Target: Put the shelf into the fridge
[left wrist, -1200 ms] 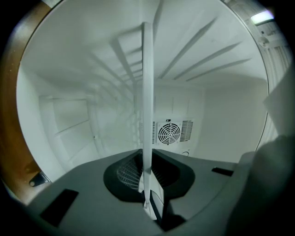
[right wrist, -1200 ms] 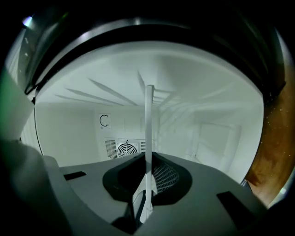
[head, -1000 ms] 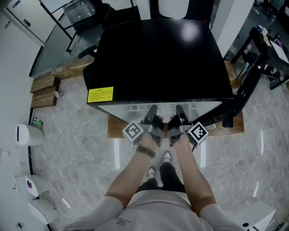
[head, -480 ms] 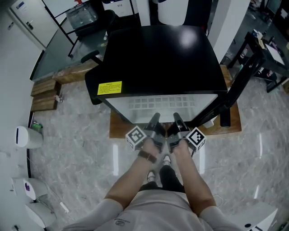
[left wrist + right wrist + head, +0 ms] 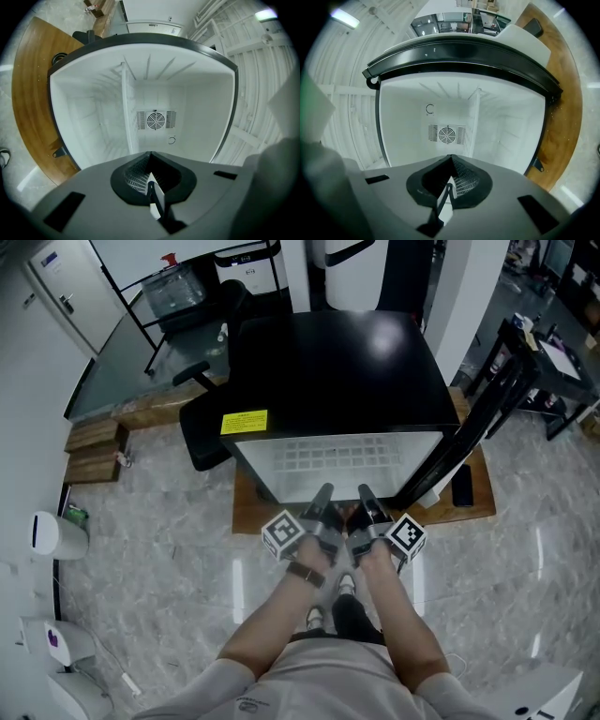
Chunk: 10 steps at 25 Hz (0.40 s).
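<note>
Head cam is worn high & aimed steeply down: fridge (image 5: 337, 371) top and floor (image 5: 159, 549) are seen from afar. Left claw (image 5: 323, 493) & right claw (image 5: 365, 491) cams are pointed along the jaws, close, into the open fridge; its rear fan (image 5: 155, 120) is shared by both.

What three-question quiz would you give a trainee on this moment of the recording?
1. True or false: the fridge has its door standing open.
2. What do the left hand-held gripper and the right hand-held gripper both clamp? A) the shelf B) a bottle C) nothing
3. Fill in: a round ___ sits in the fridge's back wall.
Key: 1 true; 2 A; 3 fan.
</note>
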### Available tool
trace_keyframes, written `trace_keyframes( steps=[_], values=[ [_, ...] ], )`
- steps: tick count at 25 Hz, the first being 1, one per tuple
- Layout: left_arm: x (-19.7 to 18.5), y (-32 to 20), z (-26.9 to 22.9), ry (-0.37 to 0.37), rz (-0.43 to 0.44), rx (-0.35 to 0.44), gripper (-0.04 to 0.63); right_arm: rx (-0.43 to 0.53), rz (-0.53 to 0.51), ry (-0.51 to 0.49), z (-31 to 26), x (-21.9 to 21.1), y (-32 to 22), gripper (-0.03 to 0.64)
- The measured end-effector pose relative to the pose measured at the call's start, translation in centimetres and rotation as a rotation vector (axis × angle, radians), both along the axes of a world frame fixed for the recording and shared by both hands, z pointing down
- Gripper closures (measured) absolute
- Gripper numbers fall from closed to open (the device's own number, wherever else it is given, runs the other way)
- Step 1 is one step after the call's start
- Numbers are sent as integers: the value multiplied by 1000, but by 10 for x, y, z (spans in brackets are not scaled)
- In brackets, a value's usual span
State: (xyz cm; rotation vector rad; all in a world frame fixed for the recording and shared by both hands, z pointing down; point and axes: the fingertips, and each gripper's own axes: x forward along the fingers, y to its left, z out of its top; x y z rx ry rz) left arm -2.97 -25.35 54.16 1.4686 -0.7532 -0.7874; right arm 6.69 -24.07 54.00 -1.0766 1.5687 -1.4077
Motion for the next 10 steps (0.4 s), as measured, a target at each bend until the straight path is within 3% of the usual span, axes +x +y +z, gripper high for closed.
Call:
trace_keyframes(
  steps=[10],
  values=[
    [-10,24,-15,3,20,30,591,42,2,25,-9,-9,24,595]
  ],
)
